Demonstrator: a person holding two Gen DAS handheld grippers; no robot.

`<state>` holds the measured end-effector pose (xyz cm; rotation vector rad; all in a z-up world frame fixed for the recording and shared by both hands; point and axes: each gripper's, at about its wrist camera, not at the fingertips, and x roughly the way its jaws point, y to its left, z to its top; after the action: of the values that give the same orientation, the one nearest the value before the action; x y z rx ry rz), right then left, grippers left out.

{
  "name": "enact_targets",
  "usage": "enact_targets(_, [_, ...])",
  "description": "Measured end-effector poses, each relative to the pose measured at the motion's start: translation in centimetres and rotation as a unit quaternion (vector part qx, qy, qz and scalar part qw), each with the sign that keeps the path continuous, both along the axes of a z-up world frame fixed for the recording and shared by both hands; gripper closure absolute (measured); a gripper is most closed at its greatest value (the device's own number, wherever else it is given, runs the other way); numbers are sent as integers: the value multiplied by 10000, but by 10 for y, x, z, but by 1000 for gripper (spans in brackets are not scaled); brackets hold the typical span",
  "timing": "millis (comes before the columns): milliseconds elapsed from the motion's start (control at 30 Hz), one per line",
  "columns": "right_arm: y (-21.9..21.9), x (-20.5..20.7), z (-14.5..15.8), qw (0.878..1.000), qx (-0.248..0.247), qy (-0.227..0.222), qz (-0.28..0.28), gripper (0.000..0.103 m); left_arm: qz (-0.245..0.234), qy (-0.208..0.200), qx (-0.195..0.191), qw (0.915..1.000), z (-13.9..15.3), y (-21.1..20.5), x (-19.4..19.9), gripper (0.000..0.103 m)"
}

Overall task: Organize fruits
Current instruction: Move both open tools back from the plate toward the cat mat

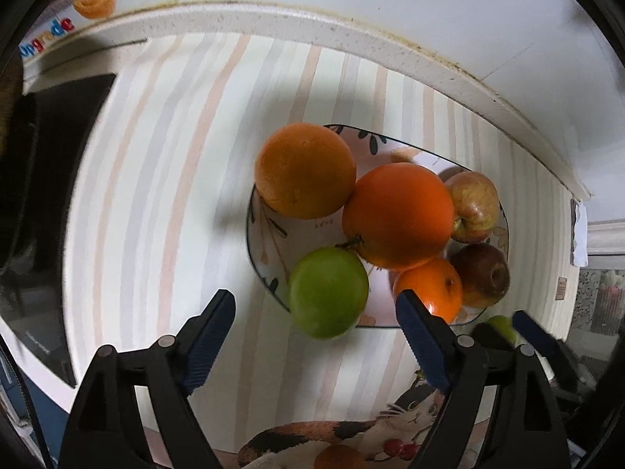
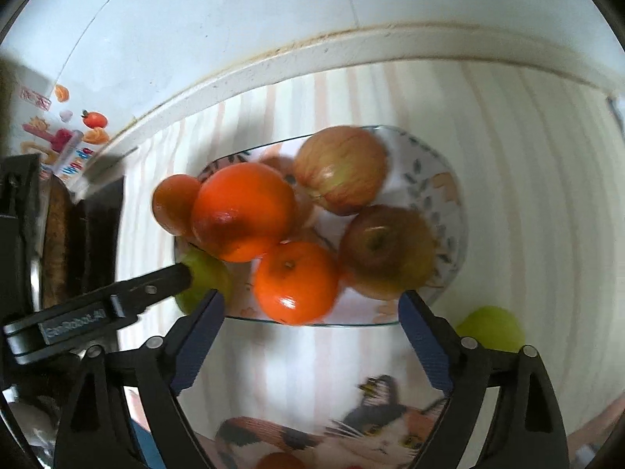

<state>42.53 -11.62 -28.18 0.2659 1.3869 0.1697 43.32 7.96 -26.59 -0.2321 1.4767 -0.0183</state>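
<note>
A patterned plate [image 1: 265, 242] [image 2: 441, 179] on the striped tablecloth holds several fruits: oranges [image 1: 398, 215] [image 2: 242, 211], a small mandarin [image 1: 429, 285] [image 2: 295, 281], two reddish apples [image 1: 480, 273] [image 2: 386, 250] and a green apple [image 1: 330, 299] [image 2: 207, 273] at its near-left rim. My left gripper [image 1: 316, 328] is open, its fingers either side of the green apple, just short of it. My right gripper [image 2: 312, 332] is open and empty in front of the plate. Another green apple [image 2: 490, 328] [image 1: 502, 326] lies on the cloth right of the plate.
A wall and a raised ledge [image 1: 273, 23] run behind the table. A dark appliance [image 1: 47, 195] stands at the left. A cat-pattern mat [image 2: 351, 434] lies at the table's near edge. The left gripper's arm [image 2: 97, 308] shows in the right wrist view.
</note>
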Motion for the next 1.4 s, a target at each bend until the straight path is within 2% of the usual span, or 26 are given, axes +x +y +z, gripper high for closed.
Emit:
enact_targets(233, [-17, -28, 31, 9983, -539, -225, 77, 9, -107, -505, 585, 9970, 32, -3, -42, 19])
enact_targets(333, [-22, -42, 49, 9970, -658, -395, 100, 9, -139, -780, 713, 9943, 50, -5, -63, 19])
enact_targets(733, [-40, -106, 127, 9911, -631, -1172, -33, 9, -346, -1830, 884, 9785, 135, -26, -135, 19])
enact_targets(900, [-42, -128, 157, 9871, -655, -1462, -39, 9, -431, -2132, 953, 9714, 158, -35, -154, 19])
enact_targets(967, [-42, -136, 166, 9856, -655, -1556, -34, 9, -421, -2174, 896, 9710, 164, -37, -159, 19])
enact_targets(1100, [-46, -147, 173, 9855, -538, -1606, -104, 9, -381, -2123, 741, 9736, 163, -38, -167, 19])
enact_targets(1200, [-53, -149, 165, 9886, -419, -1436, -191, 9, -397, -1876, 730, 9787, 146, -40, -168, 19])
enact_targets(1300, [-62, -148, 147, 9922, -389, -1160, -255, 9, -514, -1378, 727, 9864, 112, -44, -168, 19])
enact_targets(1400, [-72, -147, 121, 9953, -388, -829, -320, 9, -785, -683, 697, 9921, 65, -54, -169, 19])
